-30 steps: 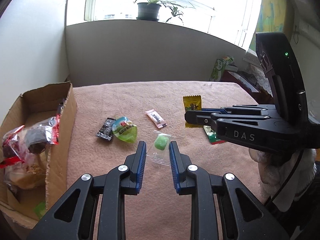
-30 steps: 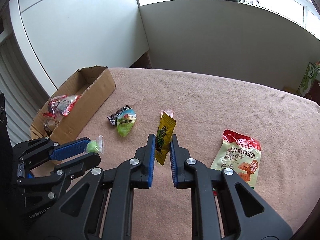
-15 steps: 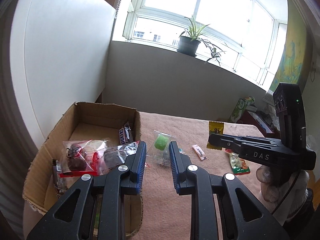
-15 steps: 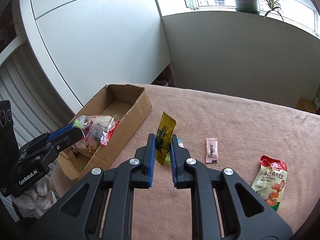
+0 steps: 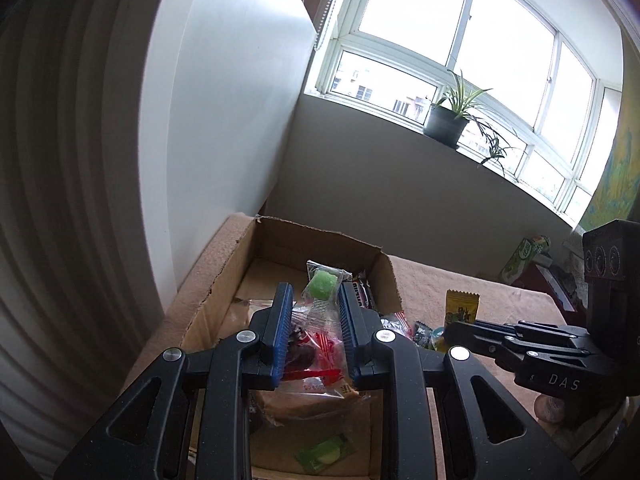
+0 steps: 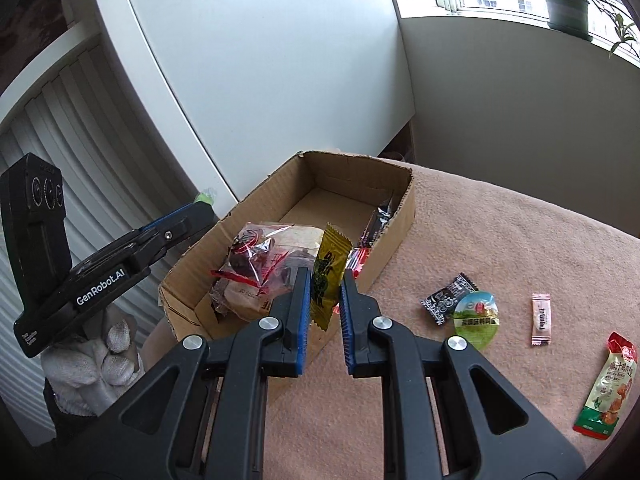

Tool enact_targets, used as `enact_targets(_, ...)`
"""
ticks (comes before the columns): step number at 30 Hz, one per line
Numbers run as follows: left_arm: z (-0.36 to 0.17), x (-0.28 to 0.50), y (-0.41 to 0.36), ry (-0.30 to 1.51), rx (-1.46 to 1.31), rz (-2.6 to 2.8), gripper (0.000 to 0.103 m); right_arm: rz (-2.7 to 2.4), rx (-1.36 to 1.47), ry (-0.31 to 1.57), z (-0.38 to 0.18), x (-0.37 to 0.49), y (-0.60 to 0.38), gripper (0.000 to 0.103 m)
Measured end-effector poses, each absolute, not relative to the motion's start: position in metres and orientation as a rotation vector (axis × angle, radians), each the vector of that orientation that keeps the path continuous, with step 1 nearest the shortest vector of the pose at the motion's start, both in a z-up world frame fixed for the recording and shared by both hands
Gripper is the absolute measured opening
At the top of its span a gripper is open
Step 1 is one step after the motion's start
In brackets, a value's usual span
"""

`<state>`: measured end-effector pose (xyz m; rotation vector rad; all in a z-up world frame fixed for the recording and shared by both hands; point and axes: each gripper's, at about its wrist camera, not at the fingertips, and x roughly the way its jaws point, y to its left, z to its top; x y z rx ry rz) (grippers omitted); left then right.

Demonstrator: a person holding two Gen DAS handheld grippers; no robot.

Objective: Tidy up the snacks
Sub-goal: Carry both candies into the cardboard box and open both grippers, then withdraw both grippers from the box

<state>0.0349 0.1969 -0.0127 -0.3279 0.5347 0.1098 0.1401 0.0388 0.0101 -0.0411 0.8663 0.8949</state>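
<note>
My left gripper (image 5: pixel 315 294) is shut on a green candy in a clear wrapper (image 5: pixel 325 284) and holds it above the cardboard box (image 5: pixel 224 280). The box holds several snack packets (image 5: pixel 316 344). My right gripper (image 6: pixel 325 280) is shut on a yellow snack packet (image 6: pixel 330 272) and holds it upright at the box's near wall (image 6: pixel 396 236). The left gripper also shows in the right wrist view (image 6: pixel 202 208), left of the box. The right gripper shows in the left wrist view (image 5: pixel 452 326) with the yellow packet (image 5: pixel 462 306).
On the pink cloth (image 6: pixel 520 248) lie a black candy (image 6: pixel 448 298), a green jelly cup (image 6: pixel 477 318), a pink sachet (image 6: pixel 541 318) and a red-green bag (image 6: pixel 608 384). A white wall (image 6: pixel 260 60) stands behind the box. A potted plant (image 5: pixel 448 120) is on the sill.
Both grippers moved left toward the box with their snacks. The left one now hangs over the box interior; the right one reached the box's near wall.
</note>
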Motion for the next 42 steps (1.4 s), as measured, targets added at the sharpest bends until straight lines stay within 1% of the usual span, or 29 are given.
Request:
enact_targets(9,-0.022,0.045,0.217,0.568,-0.358,0.143,0.022,0.98,-0.127,0.903,-0.01,0.12,0.074,0.014)
enact_targets(17,-0.011,0.063,0.216,0.567,-0.361,0.12,0.022,0.999,-0.173,0.897,-0.02,0.111,0.085,0.014)
enact_targets(18,-0.01,0.067,0.215,0.568,-0.352,0.119,0.022,1.002,-0.18,0.899,-0.021,0.111,0.085,0.016)
enact_targets(19,-0.011,0.07,0.214,0.573,-0.349,0.124,0.023,1.007,-0.185,0.898,-0.02,0.108,0.086,0.018)
enact_targets(20,-0.012,0.073,0.214,0.582,-0.35,0.127,0.029,1.009,-0.189,0.892,-0.019,0.106,0.086,0.03)
enact_targets(21,-0.013,0.074,0.214,0.585,-0.353,0.13,0.033,1.004,-0.191,0.879,-0.018,0.104,0.085,0.045)
enact_targets(22,-0.013,0.075,0.214,0.587,-0.355,0.137,0.046,1.001,-0.191,0.866,-0.017,0.103,0.084,0.05)
enact_targets(23,-0.013,0.074,0.214,0.584,-0.356,0.143,0.054,1.004,-0.191,0.86,-0.016,0.101,0.082,0.053)
enact_targets(34,-0.009,0.07,0.21,0.573,-0.345,0.167,0.055,0.99,-0.19,0.855,-0.01,0.097,0.058,0.054)
enact_targets(42,0.003,0.072,0.186,0.548,-0.285,0.155,0.055,0.965,-0.122,0.83,0.001,0.102,0.019,0.054)
